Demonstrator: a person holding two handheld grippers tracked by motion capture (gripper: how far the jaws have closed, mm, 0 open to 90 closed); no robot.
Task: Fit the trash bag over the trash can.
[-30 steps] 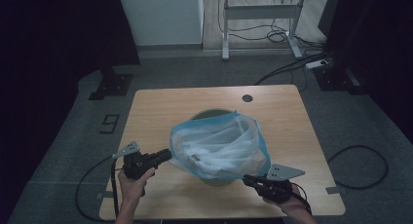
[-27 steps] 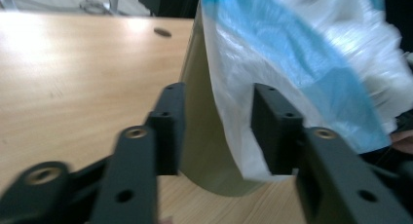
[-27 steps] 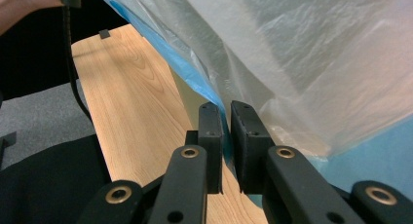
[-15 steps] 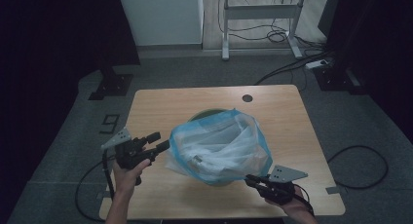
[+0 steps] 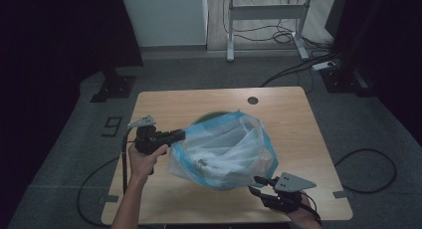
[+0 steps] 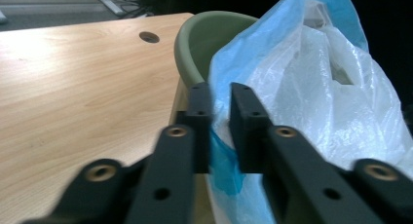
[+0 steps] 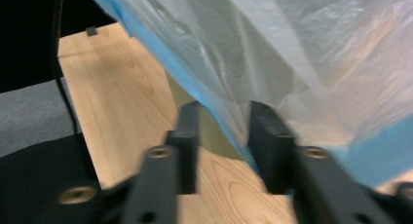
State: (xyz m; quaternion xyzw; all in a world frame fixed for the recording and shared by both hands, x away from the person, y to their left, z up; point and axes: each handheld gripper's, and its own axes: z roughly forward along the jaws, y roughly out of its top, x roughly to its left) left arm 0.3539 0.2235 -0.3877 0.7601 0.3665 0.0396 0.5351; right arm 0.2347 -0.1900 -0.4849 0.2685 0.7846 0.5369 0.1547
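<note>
L gripper (image 6: 220,119) just closed, pinching blue bag rim (image 6: 225,160) to stretch it over green bin (image 6: 204,39); R gripper (image 7: 224,136) just opened, part-open around bag film, not gripping.

Bag hiding most of the bowl

The blue-and-white plastic bag (image 5: 224,149) is covering the green bowl (image 5: 209,118), leaving a sliver of rim showing at twelve o'clock. The person's right hand (image 5: 303,216) is running off the bottom edge, and the right gripper (image 7: 221,136) is looking blurred.
</note>
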